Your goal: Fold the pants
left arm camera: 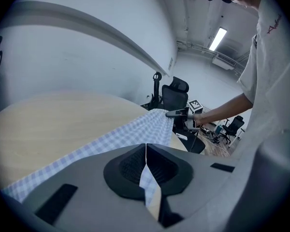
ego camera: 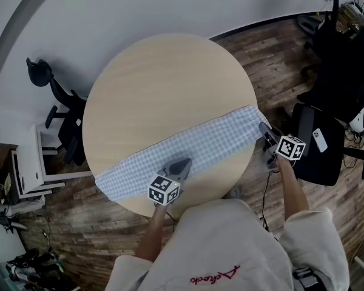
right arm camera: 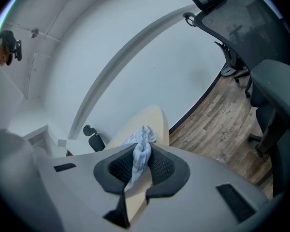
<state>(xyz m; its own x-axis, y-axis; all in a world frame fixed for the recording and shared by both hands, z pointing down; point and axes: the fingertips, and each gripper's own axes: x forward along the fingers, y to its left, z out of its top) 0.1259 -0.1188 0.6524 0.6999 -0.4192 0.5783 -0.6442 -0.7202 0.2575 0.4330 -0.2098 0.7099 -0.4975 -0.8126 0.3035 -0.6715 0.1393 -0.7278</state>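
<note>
We grip pants point(ego camera: 200, 143) at two places: left gripper point(left arm camera: 146, 153) pinched tight on thin near edge, right gripper point(right arm camera: 141, 162) clamped on bunched end. Beyond both jaws, cloth lies as long flat band across round table point(ego camera: 164, 77). We judge cloth light, soft, limp, maybe little slippery. Better take hems and corners, keep cloth taut between grippers.

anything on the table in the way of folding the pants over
Nothing visible does. The table shows only bare wood beyond the pants, and both grippers already pinch the cloth: the left gripper on its near edge, the right gripper on the end at the table's right rim.
</note>
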